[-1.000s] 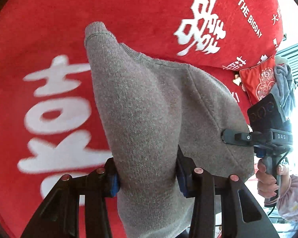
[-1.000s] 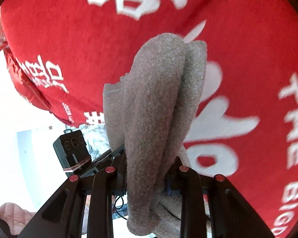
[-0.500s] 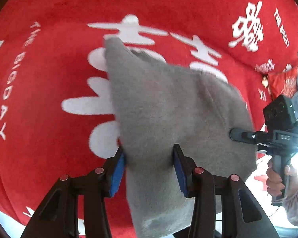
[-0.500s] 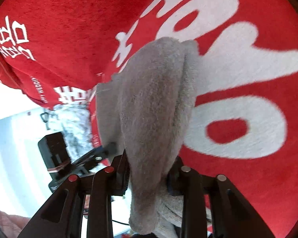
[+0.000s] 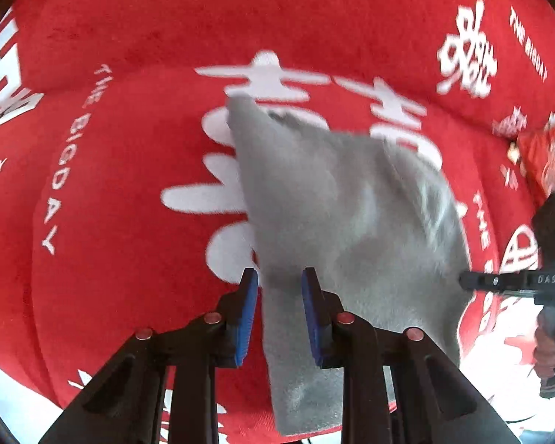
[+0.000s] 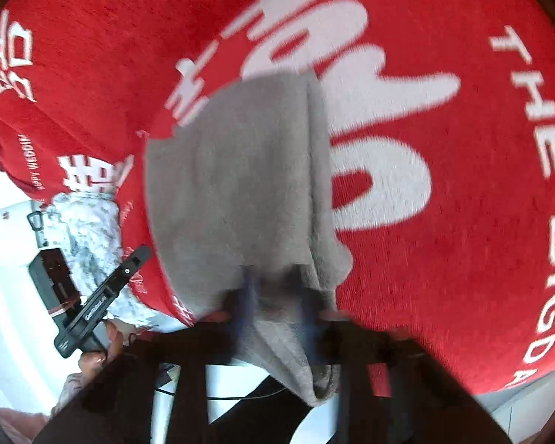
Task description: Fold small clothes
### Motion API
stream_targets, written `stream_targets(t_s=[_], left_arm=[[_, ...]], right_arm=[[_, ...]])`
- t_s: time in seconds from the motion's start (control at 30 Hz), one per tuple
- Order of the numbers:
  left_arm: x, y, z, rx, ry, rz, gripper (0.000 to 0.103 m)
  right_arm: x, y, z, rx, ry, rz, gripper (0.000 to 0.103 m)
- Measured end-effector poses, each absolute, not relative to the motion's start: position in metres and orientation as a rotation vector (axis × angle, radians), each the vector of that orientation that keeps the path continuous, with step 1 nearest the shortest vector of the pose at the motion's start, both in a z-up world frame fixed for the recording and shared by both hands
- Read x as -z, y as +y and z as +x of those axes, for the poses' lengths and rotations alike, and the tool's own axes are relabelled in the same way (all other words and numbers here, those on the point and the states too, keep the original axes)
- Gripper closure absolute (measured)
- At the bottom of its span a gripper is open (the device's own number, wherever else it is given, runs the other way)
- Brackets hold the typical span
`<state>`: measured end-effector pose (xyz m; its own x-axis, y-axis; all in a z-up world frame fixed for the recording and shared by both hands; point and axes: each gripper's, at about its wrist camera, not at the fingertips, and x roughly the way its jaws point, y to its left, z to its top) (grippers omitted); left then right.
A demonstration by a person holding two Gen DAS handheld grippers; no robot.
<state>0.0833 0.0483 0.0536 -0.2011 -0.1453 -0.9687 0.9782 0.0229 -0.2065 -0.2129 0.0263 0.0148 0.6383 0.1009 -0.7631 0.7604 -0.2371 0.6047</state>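
Grey knit garment point(image 5: 336, 222) spread over red printed blanket point(image 5: 129, 185) in left wrist view, one edge lying loose between blue pads point(image 5: 246, 314) of left gripper point(image 5: 279, 314), parted. Right wrist view, blurred: garment bunched between fingers of right gripper point(image 6: 277, 318); grip impossible to tell.

A grey knit garment point(image 6: 240, 185) fills the middle of the right wrist view, running down between the 2 fingers of the right gripper point(image 6: 277, 303), whose blurred jaws are closed against the cloth. A fold of it hangs below them. Under the garment lies a red blanket point(image 6: 444, 222) with large white characters and the words "THE BIG DAY". At lower left, the left gripper point(image 6: 100, 296) shows, held by a hand point(image 6: 96, 351), beside a pale grey-white fabric point(image 6: 88, 233).
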Motion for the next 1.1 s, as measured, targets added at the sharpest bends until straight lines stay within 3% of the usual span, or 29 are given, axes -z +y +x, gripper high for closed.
stream_targets(t_s=[0.2,0.97,1.0,1.03,1.07,1.1], left_arm=[[-0.043,0.053,0.081,1.373,1.259,0.971,0.076],[-0.071,0.069,0.077,1.226,1.316,1.059,0.075],[-0.073,0.070,0.077,1.222,1.319,1.063,0.063],[-0.075,0.071,0.077,1.220,1.316,1.064,0.037],[-0.079,0.073,0.076,1.217,1.299,1.059,0.029],[-0.084,0.075,0.076,1.223,1.279,1.054,0.029]], right_arm=[[-0.008,0.029,-0.199,0.828,0.897,1.528,0.094],[-0.060,0.052,-0.204,0.976,1.015,1.495,0.092],[-0.062,0.054,-0.203,0.976,1.014,1.497,0.092],[-0.064,0.055,-0.202,0.975,1.015,1.499,0.092],[-0.066,0.056,-0.200,0.977,1.017,1.500,0.092],[-0.068,0.057,-0.200,0.979,1.018,1.500,0.092]])
